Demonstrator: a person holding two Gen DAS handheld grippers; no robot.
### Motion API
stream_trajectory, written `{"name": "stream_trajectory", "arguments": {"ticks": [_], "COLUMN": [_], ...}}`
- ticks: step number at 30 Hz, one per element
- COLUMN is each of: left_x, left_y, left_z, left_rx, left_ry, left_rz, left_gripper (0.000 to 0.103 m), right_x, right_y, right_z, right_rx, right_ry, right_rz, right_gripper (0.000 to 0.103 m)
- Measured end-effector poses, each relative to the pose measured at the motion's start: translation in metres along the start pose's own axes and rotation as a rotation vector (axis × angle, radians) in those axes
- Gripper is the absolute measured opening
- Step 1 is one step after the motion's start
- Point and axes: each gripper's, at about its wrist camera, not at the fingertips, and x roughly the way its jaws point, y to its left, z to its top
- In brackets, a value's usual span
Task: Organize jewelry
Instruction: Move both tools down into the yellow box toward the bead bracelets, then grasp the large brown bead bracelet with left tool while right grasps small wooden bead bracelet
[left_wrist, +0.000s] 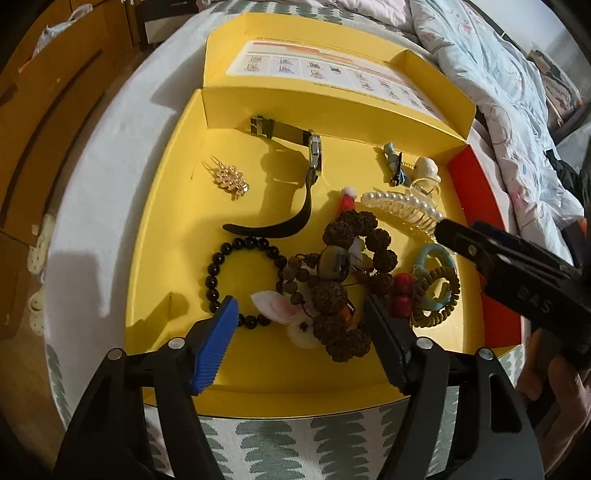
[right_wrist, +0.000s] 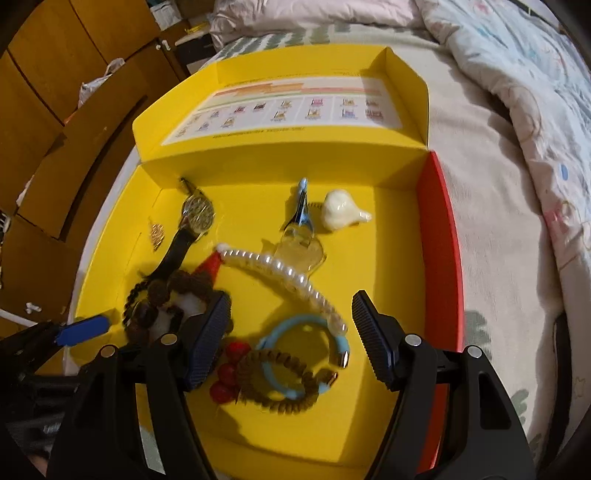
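I hold both grippers over the open yellow box (left_wrist: 173, 206) that sits on the bed, and I place everything against it.

My left gripper (left_wrist: 299, 317) points down at the near end of the box, its jaws apart. Between them lies a heap: the big brown seed-bead bracelet (left_wrist: 343, 295), a smaller brown bead string and a white and pink felt piece (left_wrist: 275, 308). The blue pad (left_wrist: 216, 343) of one finger lies over the black bead bracelet (left_wrist: 229, 273), but I cannot tell whether it touches. The pads press on nothing I can see.

My right gripper (right_wrist: 291, 332) hangs over the near right part of the box, by its red side wall (right_wrist: 441, 236). Its jaws are apart too. Between them lie the light blue ring bracelet (right_wrist: 295, 350), looped with a brown coil hair tie (right_wrist: 280, 384), and the near end of the pearl hair claw (right_wrist: 280, 269). Red beads (right_wrist: 229, 365) sit just beside the left pad. Nothing is gripped.

Toward the far wall of the box, the wristwatch (left_wrist: 314, 155) stands on edge with its black strap curving toward the middle. A gold hair pin (left_wrist: 229, 177) lies in the far left part, well apart from the heap. A blue clip (right_wrist: 301, 206) and a cream shell-like piece (right_wrist: 340, 214) lie in the far right part. A small red and white cap (left_wrist: 347, 199) lies near the middle, just beside the pearl claw.
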Motion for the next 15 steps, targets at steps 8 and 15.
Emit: {"name": "stream_trajectory", "arguments": {"ticks": [8, 15], "left_x": [0.006, 0.001], "left_y": [0.004, 0.003], "left_z": [0.001, 0.0], "left_rx": [-0.028, -0.025], "left_ry": [0.037, 0.031], "left_rz": [-0.061, -0.101], "left_gripper": [0.06, 0.049], "right_x": [-0.009, 0.003], "right_y": [0.004, 0.003], "right_z": [-0.023, -0.036], "right_rx": [-0.014, -0.017], "right_ry": [0.054, 0.101], "right_rz": [0.0, -0.006], "right_gripper": [0.062, 0.049]}}
